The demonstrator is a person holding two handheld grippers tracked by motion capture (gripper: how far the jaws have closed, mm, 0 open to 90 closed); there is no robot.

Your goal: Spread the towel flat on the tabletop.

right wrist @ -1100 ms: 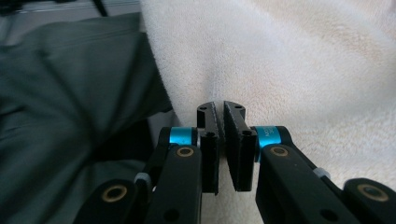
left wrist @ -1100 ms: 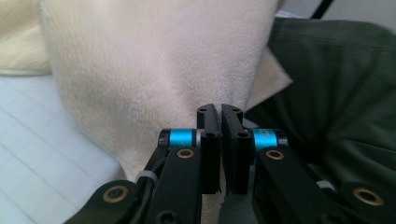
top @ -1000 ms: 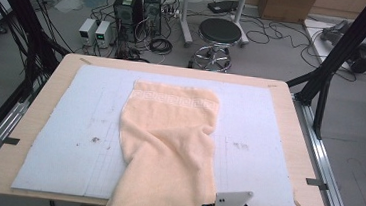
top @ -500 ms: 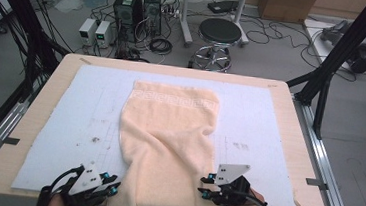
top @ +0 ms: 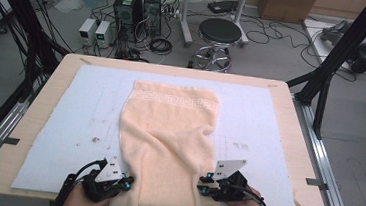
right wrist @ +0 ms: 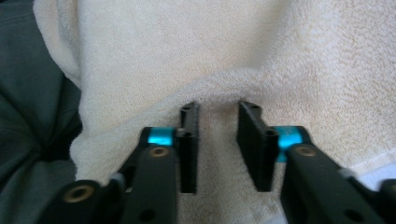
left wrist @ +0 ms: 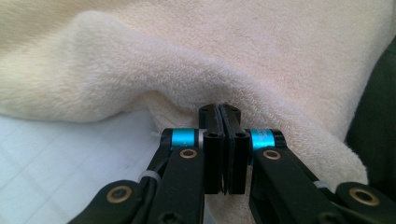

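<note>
A peach towel (top: 168,132) lies lengthwise on the pale mat (top: 69,123), with its near end hanging over the table's front edge. At the towel's near left edge is my left gripper (top: 130,181). In the left gripper view its jaws (left wrist: 219,111) have just closed and are shut, their tips pinched into a raised ridge of the towel (left wrist: 233,46). My right gripper (top: 202,185) is at the towel's near right edge. In the right gripper view its jaws (right wrist: 218,109) have been closing but stand apart, lying on the towel (right wrist: 187,46) with a cloth ridge at their tips.
The mat covers a wooden table (top: 293,143). Black frame posts (top: 329,70) stand at both sides. A stool (top: 219,33) and computer boxes (top: 134,8) are on the floor behind. Dark clothing (right wrist: 32,116) is close under the towel's near edge.
The left hand has come into the high view and reached the towel's near left edge. The right hand has moved forward to the near right edge. Both stay put in the last half second.
</note>
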